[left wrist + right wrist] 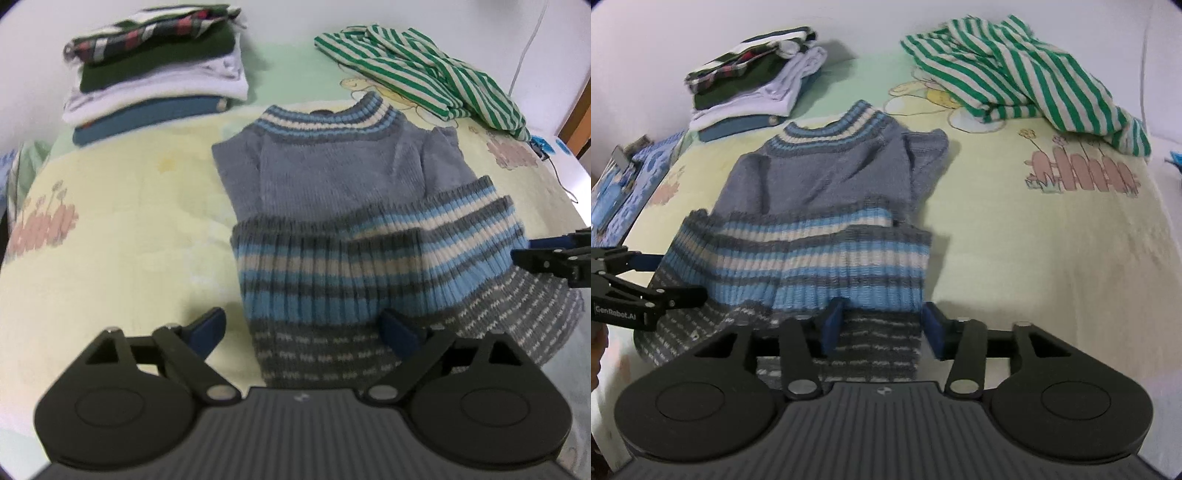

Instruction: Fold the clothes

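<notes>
Sweater [332,177] grey-blue – blue, cream, grey striped ribbing; crumpled shirt [424,70] green-white stripes; bedsheet [129,221] pale yellow-green.

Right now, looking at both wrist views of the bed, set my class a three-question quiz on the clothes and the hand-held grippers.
1. True or false: the green striped garment is folded on the stack of folded clothes.
2. Which part of the grey-blue sweater is folded up over its body: A collar, B striped hem, C a sleeve?
3. Fill in: the left hand-held gripper and the right hand-held gripper both stand ____.

Key: 1 false, it lies crumpled apart; 2 B; 3 open.
</notes>
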Motion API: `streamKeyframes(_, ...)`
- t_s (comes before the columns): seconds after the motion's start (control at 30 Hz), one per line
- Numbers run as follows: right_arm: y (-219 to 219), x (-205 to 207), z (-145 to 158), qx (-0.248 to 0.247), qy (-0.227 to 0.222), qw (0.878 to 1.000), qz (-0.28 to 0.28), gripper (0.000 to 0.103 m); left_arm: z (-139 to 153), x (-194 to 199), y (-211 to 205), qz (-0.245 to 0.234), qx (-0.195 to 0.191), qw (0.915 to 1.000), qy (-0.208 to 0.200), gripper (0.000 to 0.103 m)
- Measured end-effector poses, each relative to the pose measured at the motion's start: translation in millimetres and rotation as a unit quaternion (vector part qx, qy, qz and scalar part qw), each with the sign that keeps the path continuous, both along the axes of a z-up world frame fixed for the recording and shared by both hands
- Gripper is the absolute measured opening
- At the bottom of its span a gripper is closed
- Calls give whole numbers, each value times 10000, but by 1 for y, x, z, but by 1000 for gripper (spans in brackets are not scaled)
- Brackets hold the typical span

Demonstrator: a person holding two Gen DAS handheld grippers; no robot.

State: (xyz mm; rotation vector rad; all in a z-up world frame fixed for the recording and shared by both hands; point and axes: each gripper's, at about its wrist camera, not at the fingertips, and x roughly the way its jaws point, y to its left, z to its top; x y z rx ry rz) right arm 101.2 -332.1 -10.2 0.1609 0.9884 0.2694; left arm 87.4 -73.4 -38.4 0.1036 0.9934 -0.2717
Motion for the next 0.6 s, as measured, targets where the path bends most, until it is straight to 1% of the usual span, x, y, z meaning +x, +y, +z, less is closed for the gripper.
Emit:
streamKeyframes(0.07,-6,3,-1,233,124,9996,-131,53,1,6,-5,-75,53,9999,-47,94)
streamKeyframes(0.1,-8,3,1,330,129,9993,-144,46,2,9,-7,-118,71,9999,-30,93)
streamKeyframes(0.17,-10,2,10,478,48,9988,-99,37,5,10,-7,-204,83,9998,-30,91)
streamKeyframes(0.2,-11,2,15,474,-11,9989,-63,37,9,10,-6,-256,65,9996,-70,89)
streamKeyframes(0.27,-14,4,22,381,-117,9992,-36,37,14,10,0,-290,29,9995,-128,89)
streamKeyframes(0.37,-23,9,25,385,-114,9989,-248,37,16,15,10,-182,-19,9998,-44,88)
streamKeyframes(0.4,-26,9,25,398,-84,9987,-318,35,17,15,13,-144,-9,9999,-23,88)
streamKeyframes(0.5,-32,-1,25,514,-24,9983,-258,35,23,3,29,-92,-251,9996,-34,88)
streamKeyframes(0.53,-35,-7,23,619,69,9978,-216,36,25,-3,34,-79,-386,9992,-13,89)
streamKeyframes(0.6,-40,-19,20,835,241,9961,-153,40,28,-20,46,-69,-771,9969,108,93)
